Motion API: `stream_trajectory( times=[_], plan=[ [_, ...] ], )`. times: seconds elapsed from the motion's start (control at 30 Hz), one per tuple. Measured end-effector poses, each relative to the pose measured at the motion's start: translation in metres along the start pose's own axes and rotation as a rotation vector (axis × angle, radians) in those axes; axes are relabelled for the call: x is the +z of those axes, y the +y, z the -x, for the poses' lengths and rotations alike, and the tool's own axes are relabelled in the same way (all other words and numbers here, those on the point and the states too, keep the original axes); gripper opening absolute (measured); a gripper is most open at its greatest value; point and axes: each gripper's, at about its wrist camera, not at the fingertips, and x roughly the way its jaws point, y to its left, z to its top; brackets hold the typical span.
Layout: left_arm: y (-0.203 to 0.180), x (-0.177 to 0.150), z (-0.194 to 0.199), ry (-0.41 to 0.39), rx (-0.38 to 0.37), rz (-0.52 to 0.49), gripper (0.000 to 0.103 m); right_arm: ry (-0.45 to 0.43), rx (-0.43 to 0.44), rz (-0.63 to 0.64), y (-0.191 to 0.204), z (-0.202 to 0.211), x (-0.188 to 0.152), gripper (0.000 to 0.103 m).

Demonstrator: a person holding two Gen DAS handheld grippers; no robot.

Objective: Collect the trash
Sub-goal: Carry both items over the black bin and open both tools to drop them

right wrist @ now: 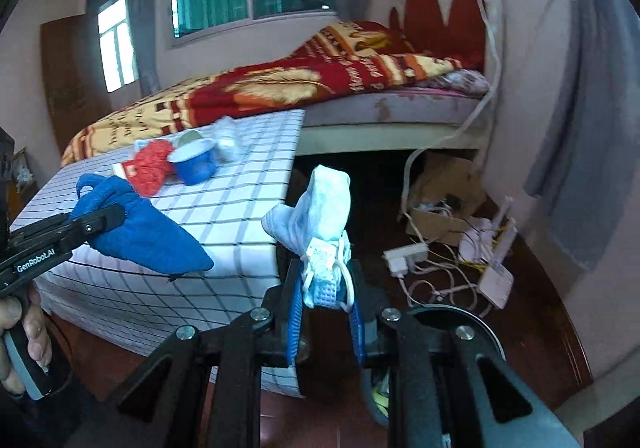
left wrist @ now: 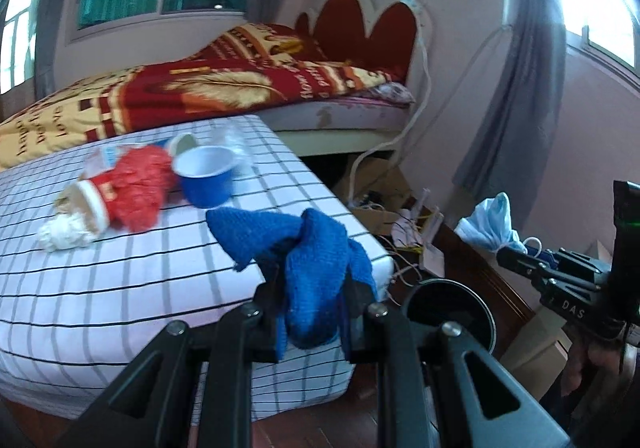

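My left gripper [left wrist: 310, 298] is shut on a blue knitted cloth [left wrist: 296, 248], which hangs over the near corner of the checked table; the right wrist view shows the same cloth [right wrist: 140, 232] at left. My right gripper [right wrist: 326, 288] is shut on a crumpled pale-blue face mask [right wrist: 320, 208], also seen as a face mask [left wrist: 490, 224] at right in the left view. On the checked tablecloth [left wrist: 120, 280] lie a red mesh wad [left wrist: 140, 184], a blue cup [left wrist: 208, 176], a tipped paper cup [left wrist: 90, 204], a white tissue ball [left wrist: 64, 236] and clear plastic [left wrist: 236, 144].
A round dark bin [left wrist: 448, 312] stands on the floor below the table's right corner. Cardboard, cables, a power strip [right wrist: 404, 256] and a white router [right wrist: 496, 280] litter the floor by the wall. A bed with a red-and-yellow blanket [left wrist: 200, 88] stands behind the table. Grey curtains [left wrist: 520, 88] hang at right.
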Motion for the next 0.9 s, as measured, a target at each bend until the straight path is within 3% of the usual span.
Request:
stream_trajectory(
  times=[0.53,0.9],
  plan=[
    [-0.115,-0.015,-0.06,0.122,-0.235,-0.154,0.02,0.133,-0.175,-0.127,-0.102,0.011,-0.063,0.022],
    [-0.164,-0.047,-0.128,0.257,-0.333,-0.224,0.02,0.285,-0.176,-0.164,-0.147,-0.028,-0.115,0.022]
  ],
)
